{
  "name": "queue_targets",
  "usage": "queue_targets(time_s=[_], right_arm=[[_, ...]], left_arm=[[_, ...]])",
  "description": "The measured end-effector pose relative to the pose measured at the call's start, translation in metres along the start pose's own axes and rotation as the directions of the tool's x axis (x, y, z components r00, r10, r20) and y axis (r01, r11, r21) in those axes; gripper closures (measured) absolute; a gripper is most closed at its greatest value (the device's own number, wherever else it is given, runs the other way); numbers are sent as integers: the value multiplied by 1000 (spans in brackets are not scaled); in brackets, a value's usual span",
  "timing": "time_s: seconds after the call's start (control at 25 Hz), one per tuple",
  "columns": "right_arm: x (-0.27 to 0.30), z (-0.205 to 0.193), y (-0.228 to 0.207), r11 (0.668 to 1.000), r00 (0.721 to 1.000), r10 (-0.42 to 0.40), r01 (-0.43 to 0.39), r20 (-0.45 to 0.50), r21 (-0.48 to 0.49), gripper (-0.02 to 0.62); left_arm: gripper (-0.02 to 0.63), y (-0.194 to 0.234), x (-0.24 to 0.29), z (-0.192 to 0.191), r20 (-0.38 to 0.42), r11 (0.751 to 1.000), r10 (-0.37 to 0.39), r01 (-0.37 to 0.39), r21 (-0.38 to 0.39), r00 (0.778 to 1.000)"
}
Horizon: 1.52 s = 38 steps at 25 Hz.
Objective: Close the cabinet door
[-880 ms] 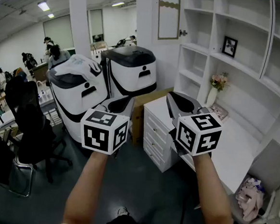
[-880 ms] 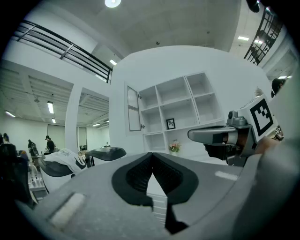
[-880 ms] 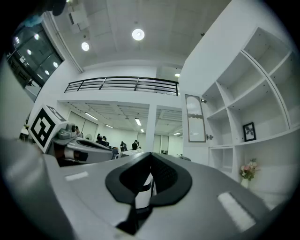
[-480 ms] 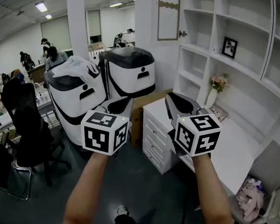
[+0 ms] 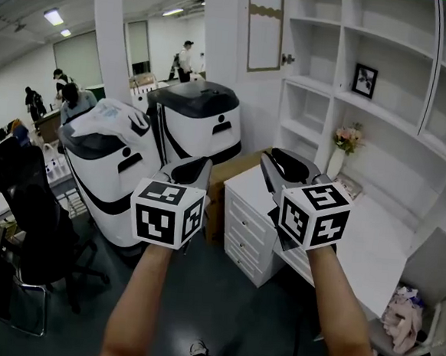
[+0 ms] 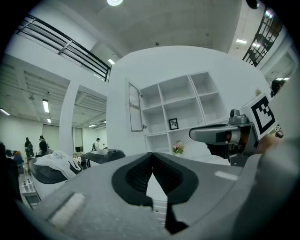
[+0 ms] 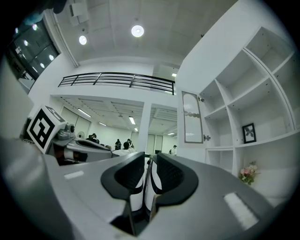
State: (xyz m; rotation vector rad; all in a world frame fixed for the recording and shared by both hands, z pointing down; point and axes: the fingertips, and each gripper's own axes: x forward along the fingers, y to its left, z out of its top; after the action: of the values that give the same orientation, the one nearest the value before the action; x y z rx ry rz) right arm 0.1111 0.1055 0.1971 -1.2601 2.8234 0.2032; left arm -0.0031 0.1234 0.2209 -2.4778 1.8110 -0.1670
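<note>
Open door (image 5: 264,27), top edge cut off.
Left gripper (image 6: 151,155) fingers closed, right gripper (image 7: 150,158) fingers narrowly apart, empty; poses unchanged.

I have turned and moved in a little on the cabinet door (image 5: 264,27). The pillar (image 5: 109,65) to the left of the door has slid further toward the left edge of the head view. The two white machines (image 5: 200,122) below the door have slid left with it. A person (image 5: 185,57), who was half hidden close beside the door, now stands clear in the opening to its left. My left gripper (image 5: 201,165) has risen slightly toward the door. My shoe (image 5: 198,348) has dropped to the bottom edge.
</note>
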Motion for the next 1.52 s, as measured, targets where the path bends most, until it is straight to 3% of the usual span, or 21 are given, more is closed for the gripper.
queue_targets(time_s=[0.96,1.24,1.52], right_arm=[[138,5,14,991,990,-137,137,-27,9,377],[157,6,17,987,987,-158,158,-12,16,328],[178,10,14,986,986,-165,165,7,21,322]], left_arm=[[612,109,75,2,15,987,-162,162,-11,987],[612,126,86,-3,21,983,-183,183,-23,983],[614,144,97,-6,23,985,-173,174,-20,985]])
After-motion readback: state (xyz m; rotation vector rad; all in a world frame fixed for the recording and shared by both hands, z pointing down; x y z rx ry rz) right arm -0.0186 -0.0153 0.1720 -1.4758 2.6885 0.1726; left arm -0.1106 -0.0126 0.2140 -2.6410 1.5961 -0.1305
